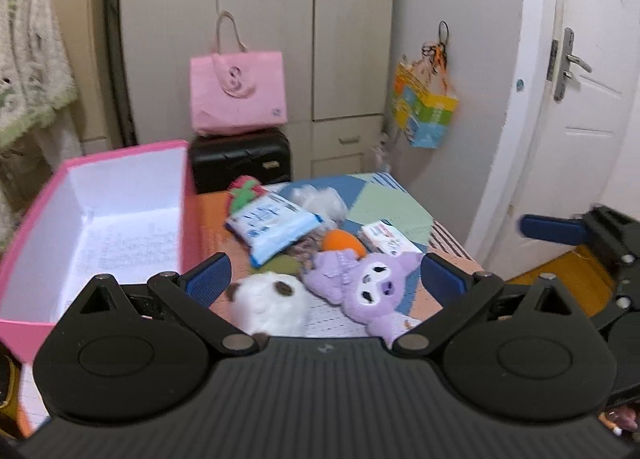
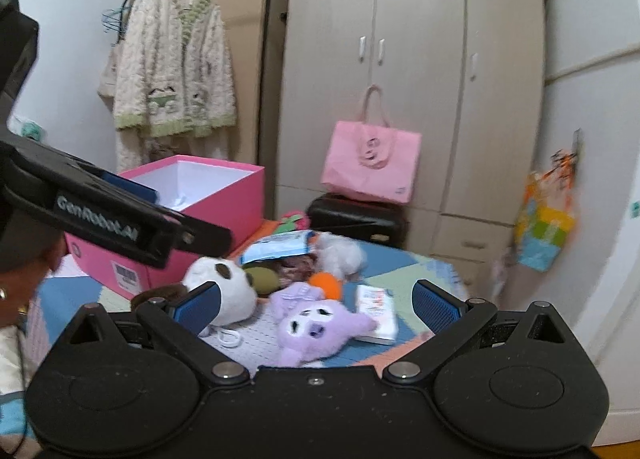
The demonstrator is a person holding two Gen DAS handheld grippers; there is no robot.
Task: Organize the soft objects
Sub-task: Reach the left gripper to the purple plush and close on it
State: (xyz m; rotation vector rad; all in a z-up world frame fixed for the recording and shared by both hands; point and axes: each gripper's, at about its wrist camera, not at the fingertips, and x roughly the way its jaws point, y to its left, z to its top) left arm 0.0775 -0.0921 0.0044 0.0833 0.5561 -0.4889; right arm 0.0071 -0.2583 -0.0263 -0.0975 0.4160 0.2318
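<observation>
A purple plush (image 1: 370, 287) (image 2: 316, 329) lies on the patchwork table, with a white plush with brown patches (image 1: 268, 303) (image 2: 224, 285) to its left. Behind them lie an orange plush (image 1: 342, 241) (image 2: 326, 283), a blue-white packet (image 1: 272, 227) (image 2: 280, 247), a fluffy white toy (image 1: 320, 199) (image 2: 342, 251) and a red-green plush (image 1: 246, 189) (image 2: 294, 221). An open pink box (image 1: 100, 219) (image 2: 192, 215) stands at the left. My left gripper (image 1: 324, 279) is open and empty above the two near plushes. My right gripper (image 2: 316, 305) is open and empty above the purple plush.
A small white carton (image 1: 390, 239) (image 2: 376, 311) lies right of the purple plush. A black suitcase (image 1: 240, 163) (image 2: 360, 219) with a pink bag (image 1: 238, 95) (image 2: 372, 161) stands behind the table by the wardrobe. A door (image 1: 592, 99) is at the right. A colourful bag (image 1: 424, 111) hangs nearby.
</observation>
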